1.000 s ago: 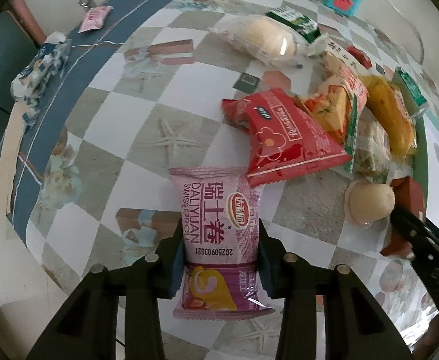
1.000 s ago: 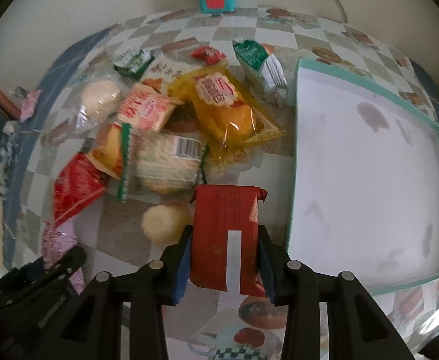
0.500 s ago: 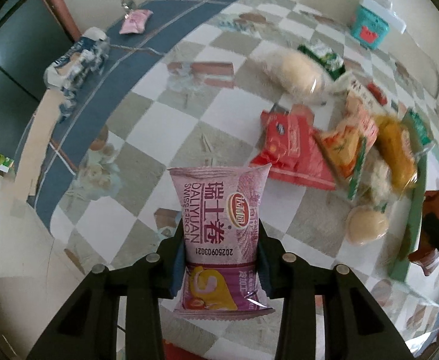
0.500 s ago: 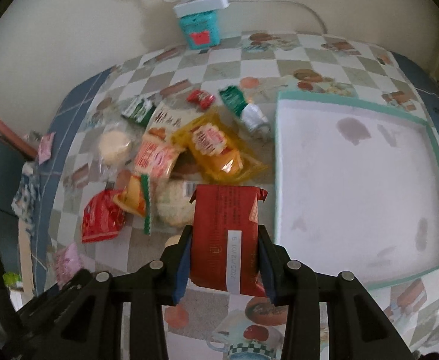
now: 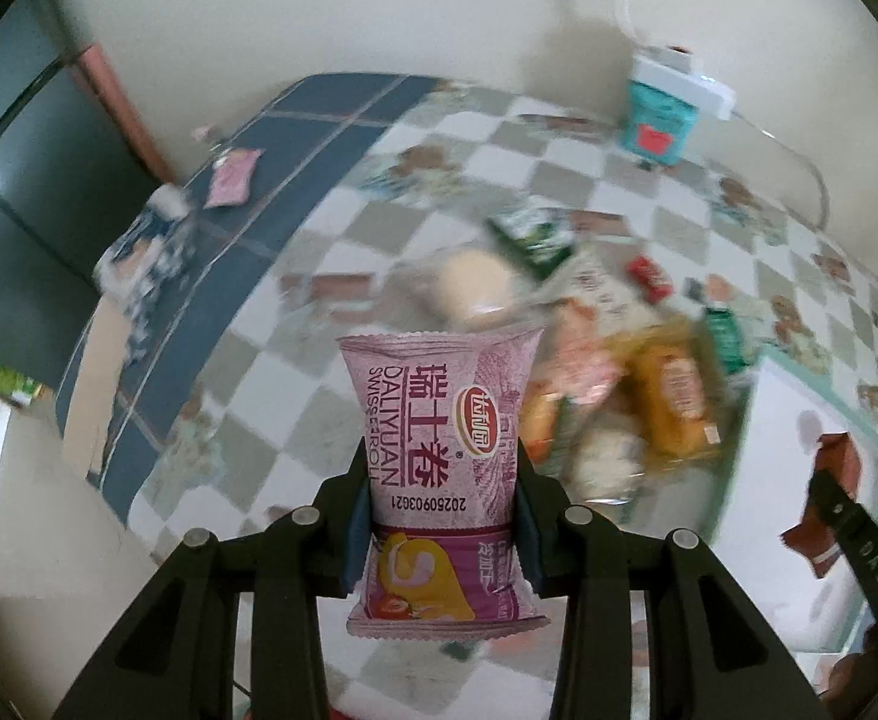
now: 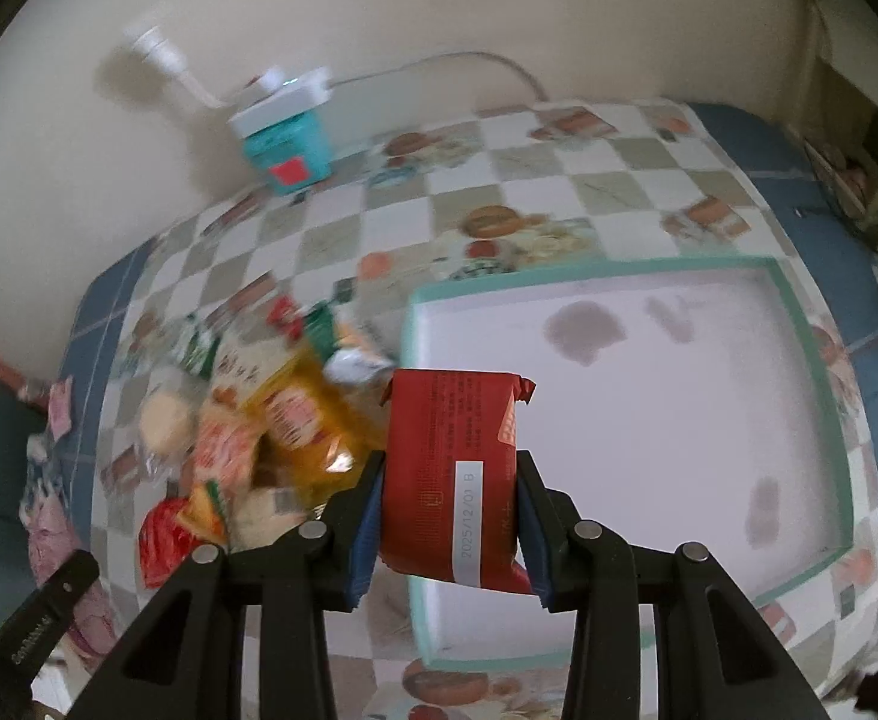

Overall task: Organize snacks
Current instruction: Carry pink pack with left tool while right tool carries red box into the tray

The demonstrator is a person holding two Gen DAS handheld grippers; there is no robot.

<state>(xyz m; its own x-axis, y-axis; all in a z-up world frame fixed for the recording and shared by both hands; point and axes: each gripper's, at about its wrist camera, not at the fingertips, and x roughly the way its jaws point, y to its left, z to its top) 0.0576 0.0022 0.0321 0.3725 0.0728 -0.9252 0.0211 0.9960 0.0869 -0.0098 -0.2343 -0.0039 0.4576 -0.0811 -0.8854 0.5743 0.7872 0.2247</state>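
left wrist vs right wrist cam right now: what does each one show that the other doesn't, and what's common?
Left wrist only: the left gripper shut on the pink Swiss roll pack, printed face toward the lens.

Right wrist only: the right gripper shut on the red snack pack, plus the whole white tray with its teal rim, nothing in it.

Both: the blurred snack pile on the checkered tablecloth, the teal box by the wall, and a partial glimpse of the other gripper at the frame edge.
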